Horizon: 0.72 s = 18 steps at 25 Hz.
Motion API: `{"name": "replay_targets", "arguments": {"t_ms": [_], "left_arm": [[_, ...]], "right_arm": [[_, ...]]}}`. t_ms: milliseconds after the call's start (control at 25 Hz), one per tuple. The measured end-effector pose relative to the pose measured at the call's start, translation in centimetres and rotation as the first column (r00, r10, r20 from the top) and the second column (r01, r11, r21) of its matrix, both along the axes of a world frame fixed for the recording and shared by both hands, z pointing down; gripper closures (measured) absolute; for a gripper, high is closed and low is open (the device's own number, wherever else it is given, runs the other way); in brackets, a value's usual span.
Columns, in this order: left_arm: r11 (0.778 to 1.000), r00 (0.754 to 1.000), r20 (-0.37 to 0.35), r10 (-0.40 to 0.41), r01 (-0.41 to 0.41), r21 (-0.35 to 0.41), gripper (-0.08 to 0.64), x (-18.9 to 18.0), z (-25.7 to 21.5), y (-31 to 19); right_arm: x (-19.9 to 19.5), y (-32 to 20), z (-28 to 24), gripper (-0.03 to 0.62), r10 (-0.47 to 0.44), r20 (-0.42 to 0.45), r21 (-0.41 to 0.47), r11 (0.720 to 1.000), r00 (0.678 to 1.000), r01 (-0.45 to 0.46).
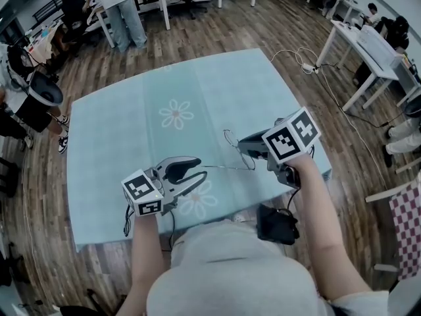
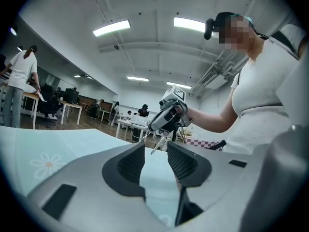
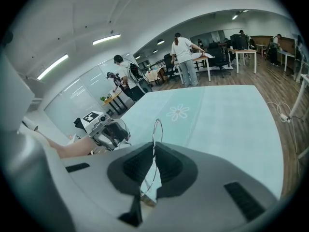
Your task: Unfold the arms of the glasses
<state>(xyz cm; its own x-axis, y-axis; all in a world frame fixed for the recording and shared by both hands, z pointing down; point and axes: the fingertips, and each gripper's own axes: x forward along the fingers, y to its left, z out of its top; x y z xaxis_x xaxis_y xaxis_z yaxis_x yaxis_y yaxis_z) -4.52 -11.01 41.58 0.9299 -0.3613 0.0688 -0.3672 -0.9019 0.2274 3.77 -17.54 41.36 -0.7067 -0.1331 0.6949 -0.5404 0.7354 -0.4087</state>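
Note:
The thin wire-framed glasses (image 1: pixel 229 139) hang over the pale blue tablecloth (image 1: pixel 131 130), gripped at one lens rim (image 3: pixel 157 129) by my right gripper (image 1: pixel 248 151), which is shut on the wire. One arm of the glasses (image 1: pixel 223 168) stretches out leftward toward my left gripper (image 1: pixel 199 174). That gripper stands open, with the tip of the arm (image 2: pixel 159 142) just beyond its fingertips and no pad pressing on it. In the left gripper view the right gripper (image 2: pixel 166 117) faces me; the right gripper view shows the left gripper (image 3: pixel 108 132) low at the left.
A black object (image 1: pixel 276 224) sits at the table's near edge, by the person's lap. White desks (image 1: pixel 358 41) stand at the right, with a cable and plug strip (image 1: pixel 306 66) on the wooden floor. People stand at tables (image 1: pixel 122 12) behind.

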Motion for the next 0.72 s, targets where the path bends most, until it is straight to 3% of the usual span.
{"name": "replay_targets", "arguments": {"t_ms": [440, 720], "left_arm": [[0.997, 0.997, 0.006, 0.079, -0.079, -0.006, 0.427, 1.5, 0.6, 2.2], [0.996, 0.996, 0.004, 0.087, -0.087, -0.007, 0.490, 1.6, 0.5, 2.5]], "right_arm": [[0.4, -0.2, 0.4, 0.574, 0.035, -0.017, 0.009, 0.999, 0.999, -0.035], [0.7, -0.7, 0.6, 0.574, 0.062, -0.026, 0.005, 0.998, 0.998, -0.062]]}}
